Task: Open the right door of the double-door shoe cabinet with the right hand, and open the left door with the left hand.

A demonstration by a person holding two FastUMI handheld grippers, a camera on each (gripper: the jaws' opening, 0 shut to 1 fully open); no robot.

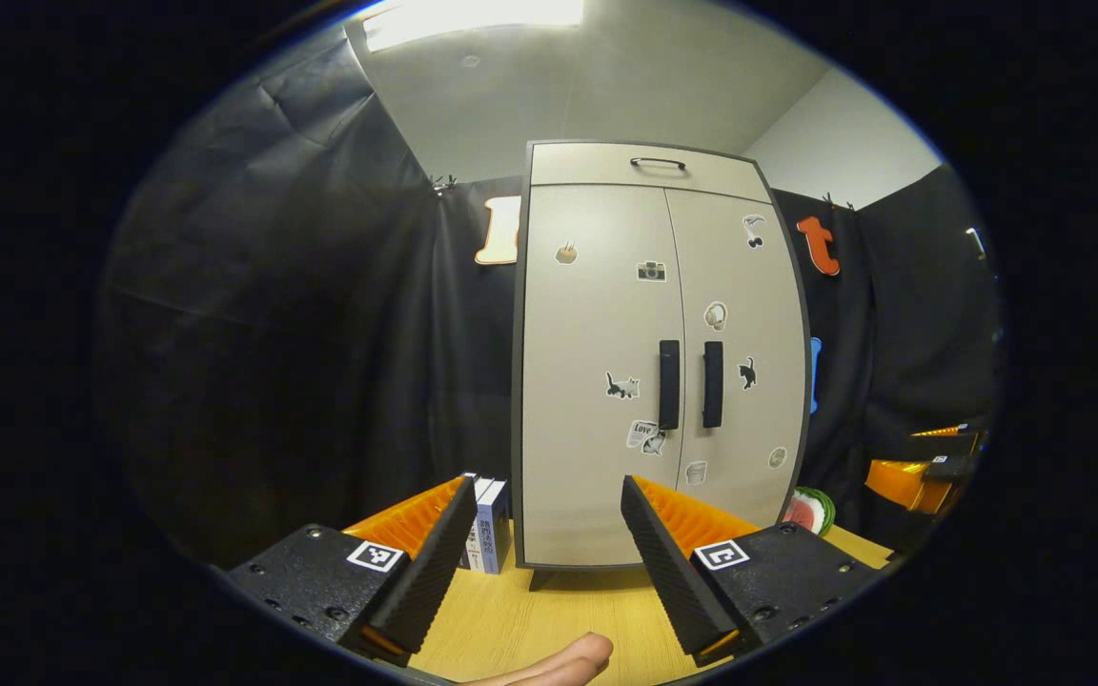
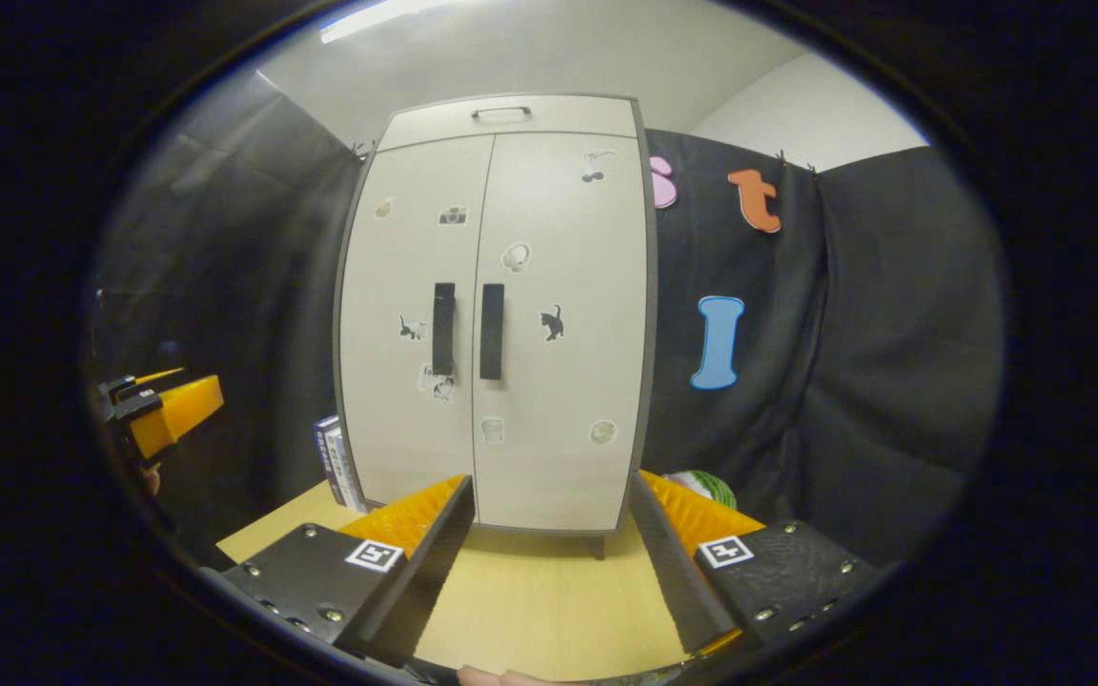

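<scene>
At the table's (image 2: 530, 610) back edge the cabinet (image 2: 497, 314) stands closed, both grippers (image 1: 549, 553) (image 2: 549, 562) gaping well short; its handles (image 2: 492, 331) sit so close that one could snag the wrong door.

Both my cameras look forward over the bench (image 1: 549, 619) at the closed cabinet (image 1: 597, 381) from well back: my left claw's view from its left, my right claw's view (image 2: 549, 286) almost square on.

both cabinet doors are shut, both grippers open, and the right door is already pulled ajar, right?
Not ajar. In the right gripper view the right door sits flush and shut beside the left door, both grippers open and short of the handles.
</scene>
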